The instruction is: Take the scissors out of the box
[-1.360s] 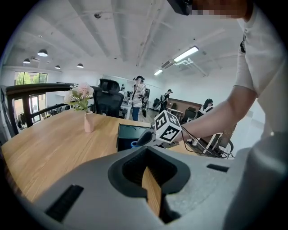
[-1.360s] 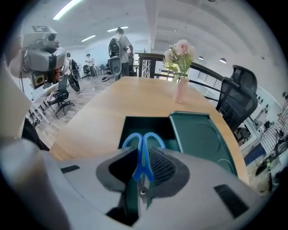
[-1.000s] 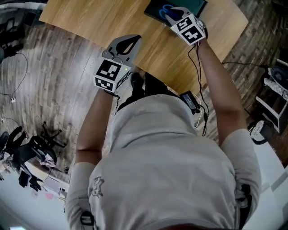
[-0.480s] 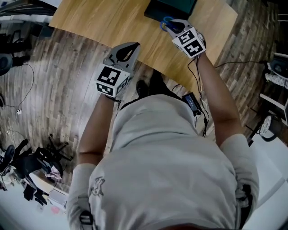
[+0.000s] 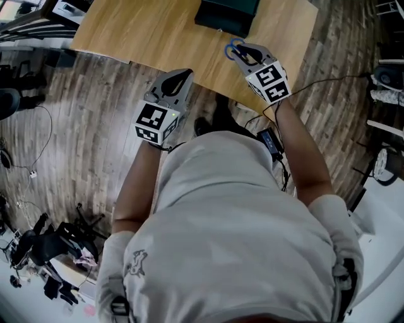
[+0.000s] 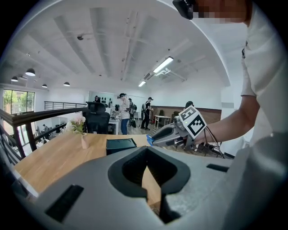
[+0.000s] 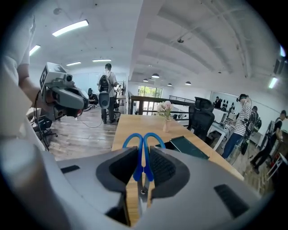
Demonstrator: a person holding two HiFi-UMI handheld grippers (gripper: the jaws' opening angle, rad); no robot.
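The blue-handled scissors [image 5: 234,50] are clamped between the pads of my right gripper [image 5: 242,50], handle loops pointing away from me. In the right gripper view the scissors [image 7: 143,155] stand upright in the jaws, blades toward the camera. They hang above the near edge of the wooden table [image 5: 151,35], clear of the dark box [image 5: 226,15], which lies open farther back. The left gripper [image 5: 182,72] is shut and empty, hovering by the table's near edge left of the right one. In the left gripper view the box [image 6: 120,144] lies ahead of the right gripper [image 6: 149,139].
A small vase of flowers [image 7: 165,115] stands on the table beyond the box. An office chair [image 7: 200,117] and several people are at the room's far side. Cables hang from my right wrist [image 5: 278,142]. Dark gear lies on the floor [image 5: 50,243] at lower left.
Both grippers have drawn back toward the person and risen. The right one carried the scissors from over the box to above the table's near edge.
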